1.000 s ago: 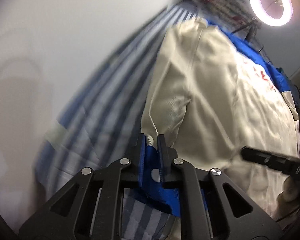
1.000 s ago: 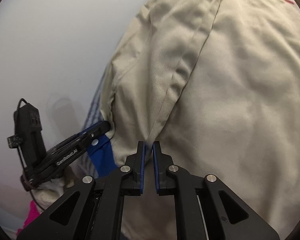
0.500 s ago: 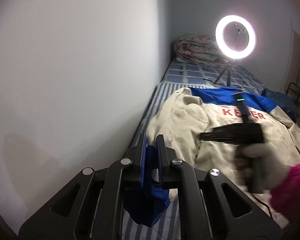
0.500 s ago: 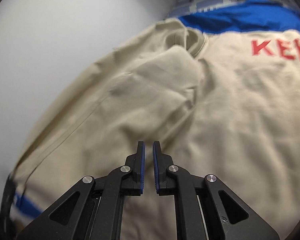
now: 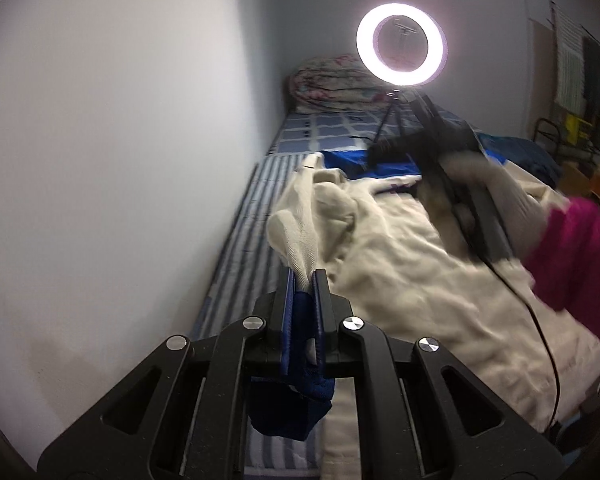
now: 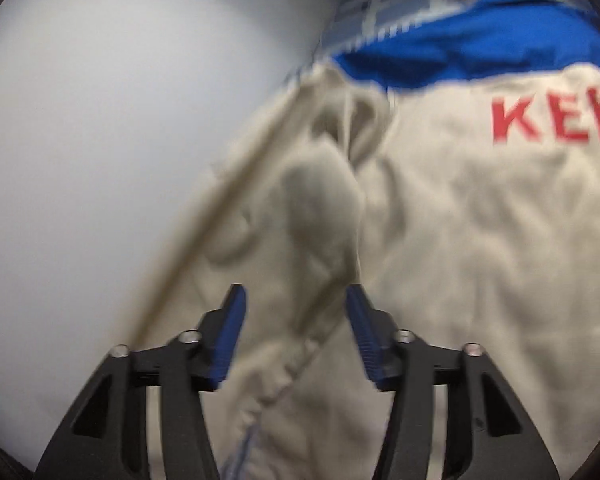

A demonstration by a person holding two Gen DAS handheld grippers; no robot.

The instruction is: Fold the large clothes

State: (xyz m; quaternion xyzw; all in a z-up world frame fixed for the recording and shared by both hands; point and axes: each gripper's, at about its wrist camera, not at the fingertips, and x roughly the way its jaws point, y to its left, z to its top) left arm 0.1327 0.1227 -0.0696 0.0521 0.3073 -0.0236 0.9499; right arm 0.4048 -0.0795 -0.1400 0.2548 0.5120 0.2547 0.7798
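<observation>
Cream jacket [image 5: 400,264] lies spread on the striped bed [image 5: 236,240] ahead of both tongs.
The left tongs [image 5: 303,280] pinch its blue-cuffed sleeve end [image 5: 296,248], lifted; the right tongs [image 6: 296,300], spread wide, hover over a rumpled sleeve seam [image 6: 324,216]. The cloth looks soft and limp, likely best gripped at seams and cuffs.

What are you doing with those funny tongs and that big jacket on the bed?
A person is folding a big cream jacket with a blue collar and red letters, laid out on a striped bed beside the wall. The left tongs are shut on the sleeve's blue cuff, holding the sleeve up over the jacket. The right tongs are open, hovering above the cream cloth near the shoulder and gripping nothing. A ring light shines at the far end.
</observation>
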